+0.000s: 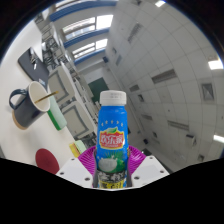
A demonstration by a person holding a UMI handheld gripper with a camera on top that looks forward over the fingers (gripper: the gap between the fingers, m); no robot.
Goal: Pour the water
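Note:
A bottle (113, 128) with a white cap, a blue body and a red and green label stands upright between my fingers, held up in the air. My gripper (112, 163) is shut on the bottle, with the purple pads (88, 160) pressing on its lower sides. The view is tilted, and the bottle's base is hidden behind the gripper body. A white cup (40, 96) and a dark mug (19, 102) show off to the side, beyond the fingers, on a table surface (35, 135).
A round magenta object (47, 158) lies on the table near the left finger. A white wall of cabinets (165, 80) fills the space behind the bottle. Ceiling lights (90, 28) and window frames show above.

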